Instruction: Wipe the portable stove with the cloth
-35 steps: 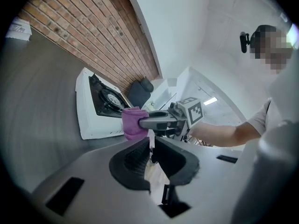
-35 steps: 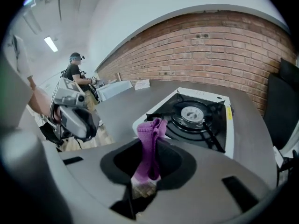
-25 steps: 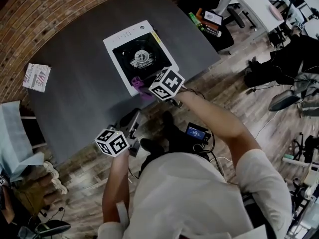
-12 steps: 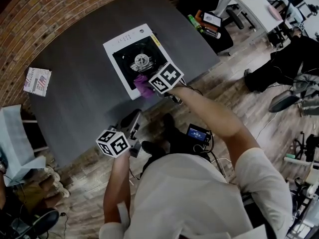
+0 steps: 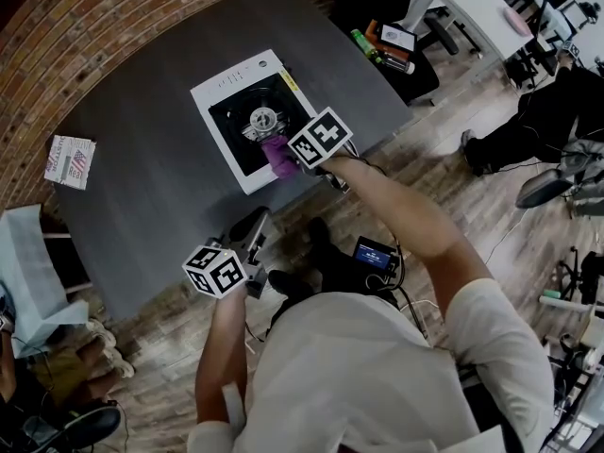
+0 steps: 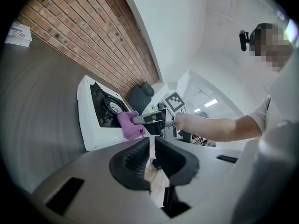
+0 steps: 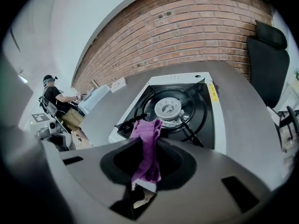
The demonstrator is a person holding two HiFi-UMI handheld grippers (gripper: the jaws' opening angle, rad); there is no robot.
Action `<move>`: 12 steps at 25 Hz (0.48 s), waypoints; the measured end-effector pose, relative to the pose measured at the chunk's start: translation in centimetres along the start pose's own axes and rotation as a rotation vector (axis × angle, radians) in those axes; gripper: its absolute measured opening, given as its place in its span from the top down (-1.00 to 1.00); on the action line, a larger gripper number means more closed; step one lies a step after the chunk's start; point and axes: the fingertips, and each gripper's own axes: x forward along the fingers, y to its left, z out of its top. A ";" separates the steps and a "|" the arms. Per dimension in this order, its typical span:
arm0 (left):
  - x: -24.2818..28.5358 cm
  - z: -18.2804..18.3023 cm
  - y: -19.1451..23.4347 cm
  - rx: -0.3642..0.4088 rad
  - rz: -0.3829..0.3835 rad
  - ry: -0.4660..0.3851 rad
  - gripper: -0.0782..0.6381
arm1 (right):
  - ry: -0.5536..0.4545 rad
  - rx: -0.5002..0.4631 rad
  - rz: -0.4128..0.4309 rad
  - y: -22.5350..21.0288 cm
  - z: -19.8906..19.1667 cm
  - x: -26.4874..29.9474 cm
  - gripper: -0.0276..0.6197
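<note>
Left gripper (image 6: 152,154) hangs idle, jaws nearly together, empty. Stove (image 5: 226,83) sits on the table (image 5: 142,168). Right gripper (image 7: 146,167) pinches the purple cloth (image 7: 145,133) over the stove's near edge. The cloth is best pressed flat and swept steadily around the burner (image 7: 168,108).

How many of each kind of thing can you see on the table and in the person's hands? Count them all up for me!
stove: 1
purple cloth: 1
packet: 1
tongs: 2, the left tongs and the right tongs, which pinch the cloth
Total: 5
</note>
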 end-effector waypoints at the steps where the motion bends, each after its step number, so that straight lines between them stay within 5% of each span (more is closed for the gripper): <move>1: 0.1 0.0 0.0 0.002 -0.001 0.002 0.67 | -0.001 0.002 -0.005 -0.3 0.0 -0.1 0.64; 12: 1.7 0.2 -0.7 0.015 -0.022 0.019 0.67 | 0.003 0.054 -0.084 -3.9 -0.7 -2.0 0.64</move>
